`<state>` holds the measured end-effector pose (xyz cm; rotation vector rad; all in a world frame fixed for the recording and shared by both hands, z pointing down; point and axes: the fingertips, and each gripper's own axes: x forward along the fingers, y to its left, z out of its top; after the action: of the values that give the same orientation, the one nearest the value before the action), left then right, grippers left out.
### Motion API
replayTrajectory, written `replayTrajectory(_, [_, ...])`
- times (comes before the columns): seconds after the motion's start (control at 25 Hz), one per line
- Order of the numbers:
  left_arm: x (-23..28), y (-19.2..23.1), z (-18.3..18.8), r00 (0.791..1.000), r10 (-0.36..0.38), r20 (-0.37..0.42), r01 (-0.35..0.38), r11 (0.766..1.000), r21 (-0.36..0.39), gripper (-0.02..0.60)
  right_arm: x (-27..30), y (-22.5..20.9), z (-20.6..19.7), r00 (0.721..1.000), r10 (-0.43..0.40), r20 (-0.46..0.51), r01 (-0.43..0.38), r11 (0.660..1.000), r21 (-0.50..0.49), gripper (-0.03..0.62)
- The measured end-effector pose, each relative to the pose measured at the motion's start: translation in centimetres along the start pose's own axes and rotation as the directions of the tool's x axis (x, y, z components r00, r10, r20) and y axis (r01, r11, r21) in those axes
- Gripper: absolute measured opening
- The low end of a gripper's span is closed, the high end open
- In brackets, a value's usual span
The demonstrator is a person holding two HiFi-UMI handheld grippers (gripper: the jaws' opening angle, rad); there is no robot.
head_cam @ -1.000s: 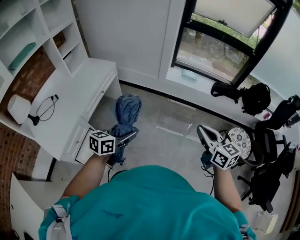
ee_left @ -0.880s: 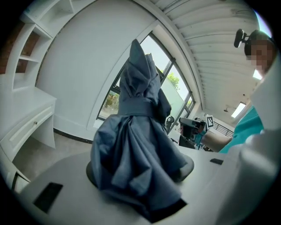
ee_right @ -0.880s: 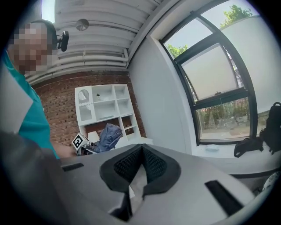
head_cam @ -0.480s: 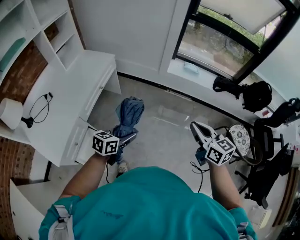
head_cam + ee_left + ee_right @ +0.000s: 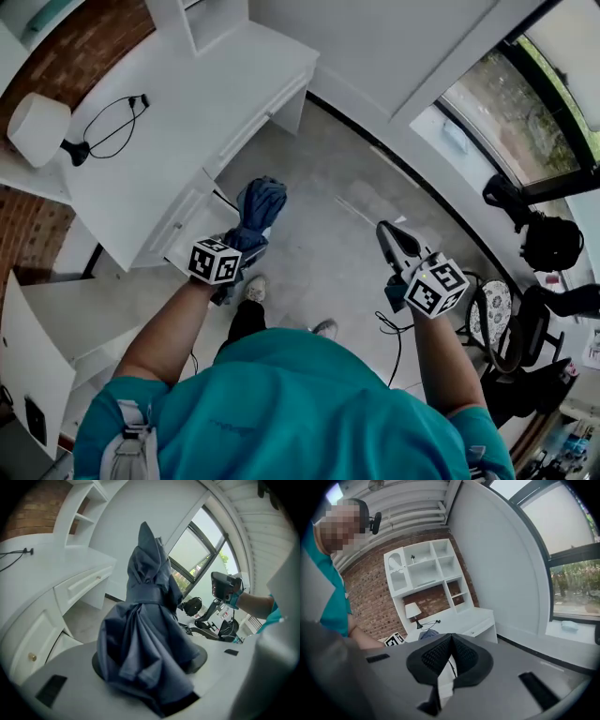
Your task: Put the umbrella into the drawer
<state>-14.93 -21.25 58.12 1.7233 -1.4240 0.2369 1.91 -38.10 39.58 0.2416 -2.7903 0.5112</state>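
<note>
The umbrella (image 5: 259, 208) swings in closer to the desk (image 5: 187, 122), gripped firmly in the left tool (image 5: 247, 250); the right tool (image 5: 389, 239) hangs empty, tips pressed together.

Left gripper (image 5: 242, 253) clamps the umbrella (image 5: 260, 204), forearm stretched forward. Right gripper (image 5: 387, 236) empty, jaws pressed together, arm forward

Bare floor (image 5: 323, 230) beside white desk (image 5: 202, 103)
</note>
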Motion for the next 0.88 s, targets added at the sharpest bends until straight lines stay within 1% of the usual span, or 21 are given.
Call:
replayTrajectory(0.2, [-1.7,8.3,-5.6,0.993,0.111,-0.044,-0.114,0.99,-0.084,0.222,8.4,2.5,-3.2,0.995,0.085,-0.057,-0.085,0.996,0.009,0.021])
replayTrajectory(0.32, [-1.8,13.0,-8.5,0.984,0.157,-0.084,-0.165,0.981,-0.105,0.222,12.8,3.5,-5.5,0.991,0.106,-0.083,-0.105,0.994,0.018,0.021])
replayTrajectory(0.44, [-1.3,16.4,-10.9,0.975,0.191,-0.111,-0.204,0.973,-0.113,0.222,16.1,4.3,-7.7,0.986,0.124,-0.108,-0.121,0.992,0.032,0.021])
replayTrajectory(0.6, [-0.1,20.1,-13.9,0.965,0.214,-0.151,-0.232,0.966,-0.112,0.222,19.6,5.0,-10.4,0.979,0.144,-0.144,-0.138,0.989,0.046,0.021])
replayTrajectory(0.68, [0.9,21.7,-15.6,0.96,0.217,-0.177,-0.241,0.962,-0.125,0.222,21.1,5.0,-11.6,0.977,0.149,-0.153,-0.142,0.988,0.055,0.021])
replayTrajectory(0.76, [2.0,23.3,-17.4,0.957,0.216,-0.192,-0.25,0.953,-0.17,0.222,22.3,5.0,-12.7,0.975,0.151,-0.163,-0.142,0.988,0.066,0.021])
replayTrajectory(0.88, [3.5,25.9,-20.2,0.952,0.224,-0.207,-0.273,0.929,-0.25,0.222,23.7,5.1,-14.7,0.969,0.155,-0.192,-0.144,0.987,0.071,0.021])
